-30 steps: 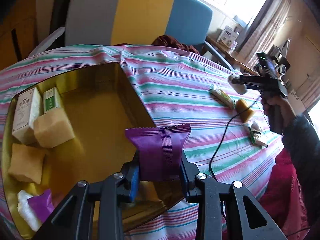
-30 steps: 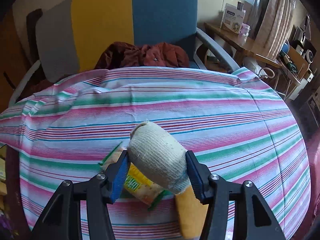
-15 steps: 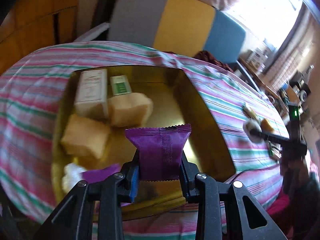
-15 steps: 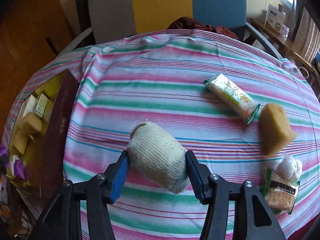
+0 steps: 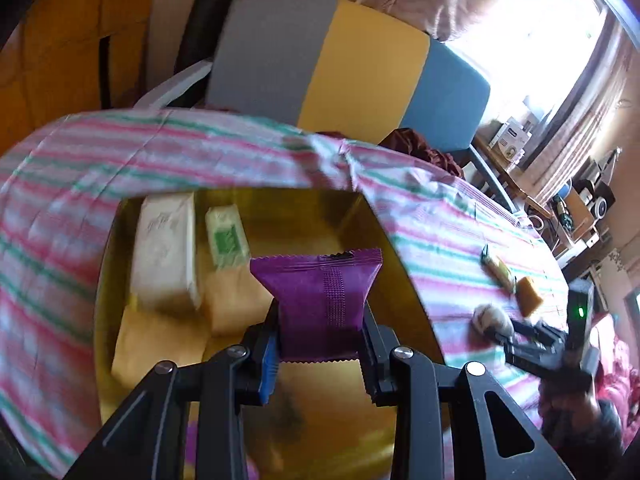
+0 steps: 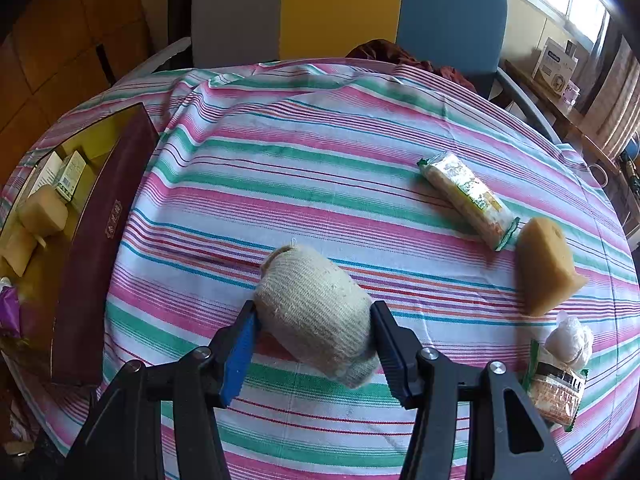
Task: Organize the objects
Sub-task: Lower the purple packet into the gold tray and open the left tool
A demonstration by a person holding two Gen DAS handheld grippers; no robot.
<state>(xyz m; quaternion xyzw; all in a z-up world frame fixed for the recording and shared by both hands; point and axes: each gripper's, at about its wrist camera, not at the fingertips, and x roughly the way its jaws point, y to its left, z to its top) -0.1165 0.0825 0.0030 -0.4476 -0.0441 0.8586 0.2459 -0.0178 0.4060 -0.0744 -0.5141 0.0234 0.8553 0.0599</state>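
Observation:
My left gripper (image 5: 318,350) is shut on a purple snack packet (image 5: 320,300), held upright above the gold-lined box (image 5: 372,224). Inside the box lie a white carton (image 5: 166,256), a small green-labelled carton (image 5: 226,236) and yellow sponge blocks (image 5: 156,344). My right gripper (image 6: 314,344) is shut on a beige knitted roll (image 6: 316,312), held over the striped tablecloth (image 6: 320,152) to the right of the box (image 6: 100,240). The same gripper with the roll (image 5: 492,318) shows at the right of the left wrist view, held by a person's hand (image 5: 572,408).
On the cloth to the right lie a long wrapped biscuit pack (image 6: 466,198), a yellow sponge wedge (image 6: 546,266), a white bagged ball (image 6: 570,340) and a small cracker pack (image 6: 554,394). A grey, yellow and blue chair (image 6: 344,8) stands behind the table.
My left gripper has swung left with the purple packet, now over the box's middle. My right gripper carried the knitted roll leftward off the biscuit pack and sponge, then held still.

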